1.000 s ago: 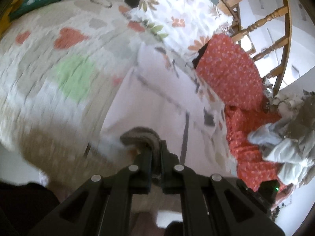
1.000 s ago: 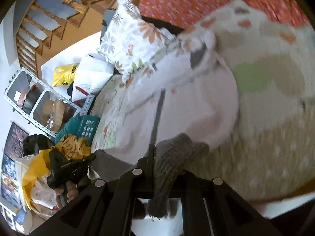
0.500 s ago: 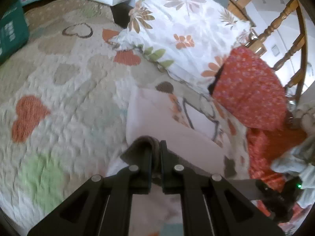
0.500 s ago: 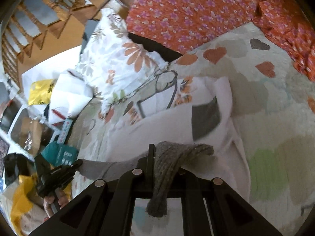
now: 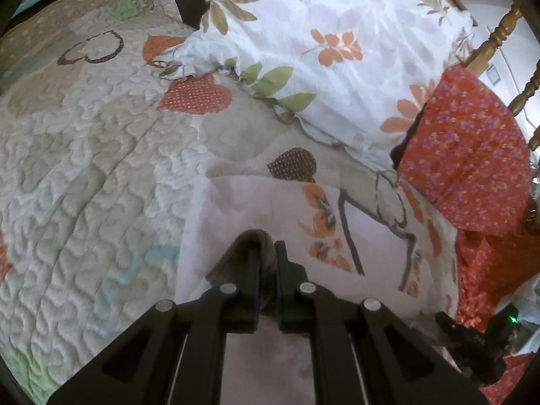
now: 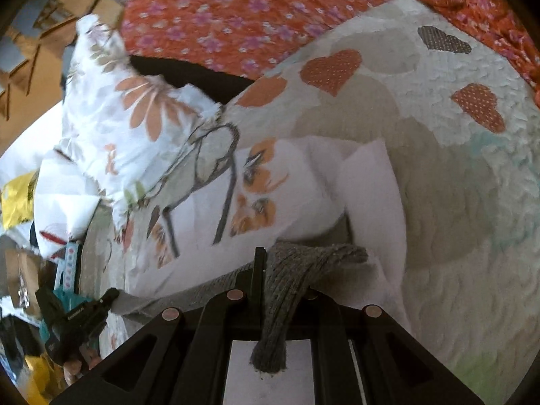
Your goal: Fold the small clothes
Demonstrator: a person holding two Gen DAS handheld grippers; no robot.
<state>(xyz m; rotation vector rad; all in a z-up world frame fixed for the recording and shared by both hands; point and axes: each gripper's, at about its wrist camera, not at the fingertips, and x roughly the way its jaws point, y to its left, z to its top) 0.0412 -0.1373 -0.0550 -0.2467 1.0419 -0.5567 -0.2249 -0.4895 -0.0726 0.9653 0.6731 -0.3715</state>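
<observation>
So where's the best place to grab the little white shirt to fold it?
By its grey knitted band, one gripper near each end, coming from the near side. The left gripper and right gripper are shut on it like that, and the white shirt hangs evenly toward the quilt.
</observation>
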